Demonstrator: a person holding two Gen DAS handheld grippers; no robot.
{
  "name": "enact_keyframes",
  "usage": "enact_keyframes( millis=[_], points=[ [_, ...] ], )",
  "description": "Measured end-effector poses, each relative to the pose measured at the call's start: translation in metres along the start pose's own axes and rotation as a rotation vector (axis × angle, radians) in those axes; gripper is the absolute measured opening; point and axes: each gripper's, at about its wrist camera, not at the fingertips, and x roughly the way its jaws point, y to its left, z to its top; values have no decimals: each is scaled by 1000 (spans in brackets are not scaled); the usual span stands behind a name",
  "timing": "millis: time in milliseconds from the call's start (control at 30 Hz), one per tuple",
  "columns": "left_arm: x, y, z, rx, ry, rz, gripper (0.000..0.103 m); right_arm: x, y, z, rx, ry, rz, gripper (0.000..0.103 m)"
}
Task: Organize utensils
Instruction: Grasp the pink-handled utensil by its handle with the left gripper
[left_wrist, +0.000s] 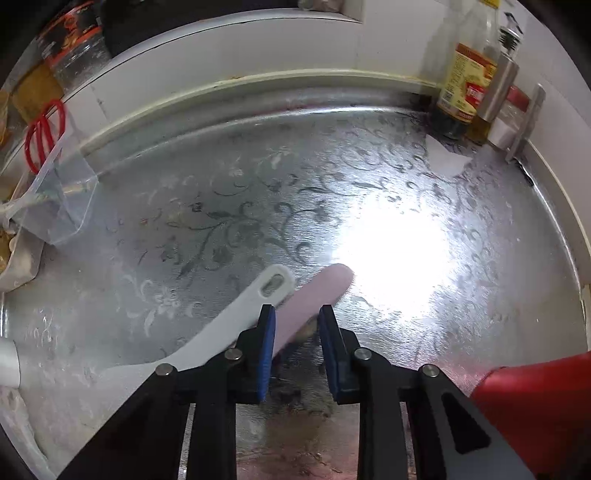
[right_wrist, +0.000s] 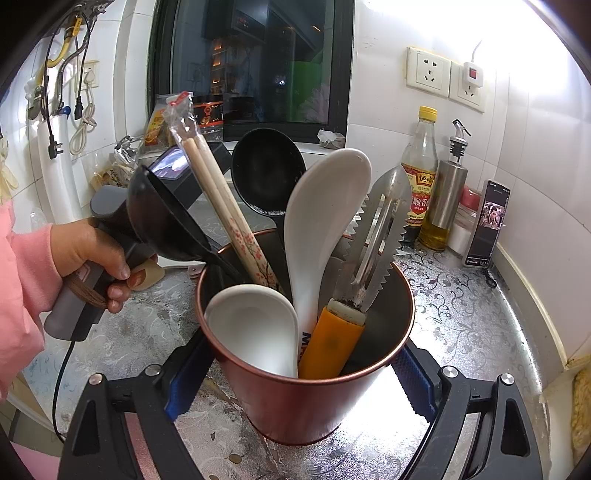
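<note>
The left hand-held gripper (left_wrist: 297, 314) is straddling the pink handle (left_wrist: 314, 299) lying just beside the white spatula (left_wrist: 236, 321) on the desk (left_wrist: 258, 206), pads not visibly pinching. Light, stiff, likely slick; mid-handle hold suits.

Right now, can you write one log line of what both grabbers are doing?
left gripper: around pink utensil handle, grip unclear | right gripper: shut on red cup | white spatula: on counter

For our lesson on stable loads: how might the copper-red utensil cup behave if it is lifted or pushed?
The copper-red utensil cup probably tips easily: tall ladles and chopsticks lean well above its rim. Its smooth, glossy wall may slip in the right gripper. It is likely heavy for its size, packed with utensils.
</note>
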Motion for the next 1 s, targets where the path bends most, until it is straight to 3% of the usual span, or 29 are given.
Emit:
enact_keyframes(
  millis=[500,567,700,800,1000],
  points=[
    [-4,-16,-10,58,39,-129,28,0,0,0,0,0,0,91],
    [-3,-19,-10,67,40,-126,29,0,0,0,0,0,0,91],
    [-1,-23,-8,83,55,-138,51,0,0,0,1,1,1,91],
    [0,-31,-9,117,58,-143,52,0,0,0,1,1,1,91],
    [7,-34,-7,115,54,-75,52,-1,0,0,2,2,1,91]
  ],
)
